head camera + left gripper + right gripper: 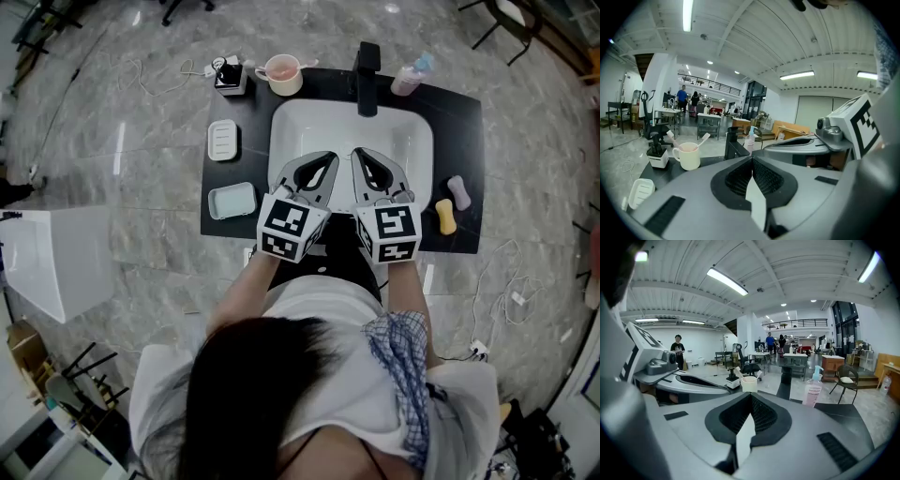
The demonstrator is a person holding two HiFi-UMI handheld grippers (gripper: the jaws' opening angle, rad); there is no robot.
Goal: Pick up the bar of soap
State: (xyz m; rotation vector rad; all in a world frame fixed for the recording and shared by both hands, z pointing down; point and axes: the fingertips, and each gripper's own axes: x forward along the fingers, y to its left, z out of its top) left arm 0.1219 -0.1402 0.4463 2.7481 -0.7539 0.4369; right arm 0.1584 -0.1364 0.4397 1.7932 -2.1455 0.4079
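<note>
Item one, my left gripper: clenched, pads meeting with nothing between them, held over the white basin. Item two, my right gripper: likewise clenched and empty, just beside the left one at its 3 o'clock; both point toward 12 o'clock, at the black faucet. Item three, the yellow bar of soap: lying on the black counter at 4 o'clock from the basin, untouched and apart from both grippers. Item four, a purple bar of soap: on the same stretch of counter, just beside the yellow one at its 1 o'clock. Item five, a white soap dish: at 9 o'clock from the basin. Item six, a pale blue tray: at 8 o'clock. Item seven, a mug with toothbrushes standing in it: at 11 o'clock. Item eight, a pink pump bottle: at 1 o'clock, near the faucet.
</note>
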